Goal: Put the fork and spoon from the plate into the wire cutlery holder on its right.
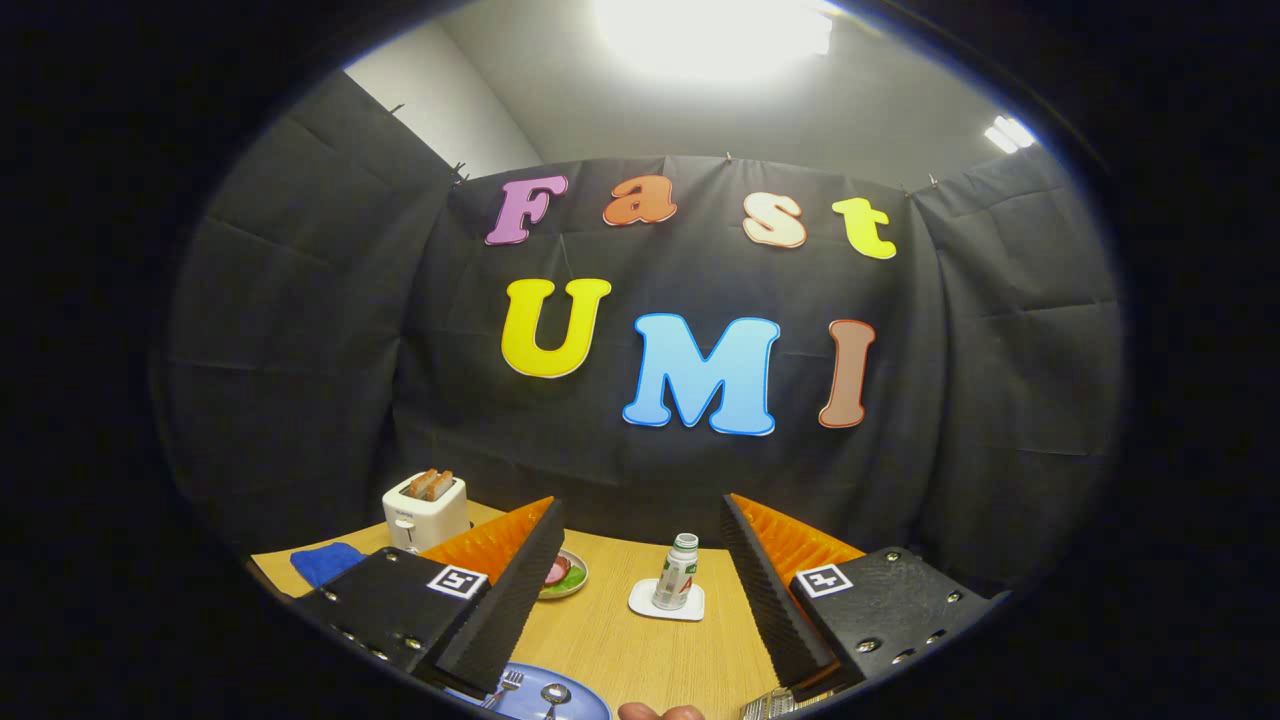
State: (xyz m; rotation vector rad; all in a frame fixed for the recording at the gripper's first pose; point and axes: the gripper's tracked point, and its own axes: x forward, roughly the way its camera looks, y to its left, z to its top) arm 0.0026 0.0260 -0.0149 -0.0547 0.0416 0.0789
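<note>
A metal fork (506, 686) and a metal spoon (553, 695) lie side by side on a blue plate (580, 703), fork on the left, spoon on the right, heads pointing far. The plate sits on the wooden table (610, 640) at the near edge, low between the fingers and closer to the left one. The gripper (645, 585) is held above the table with its fingers spread wide apart, nothing between them. Near the right finger's base, at the near edge, the wire cutlery holder (765, 706) shows as a bit of metal mesh, right of the plate. Farther off stand a small bottle (678, 572) on a white coaster (667, 601), a toaster (426, 510) with toast, a blue cloth (326, 562) and a small green dish (566, 576)
</note>
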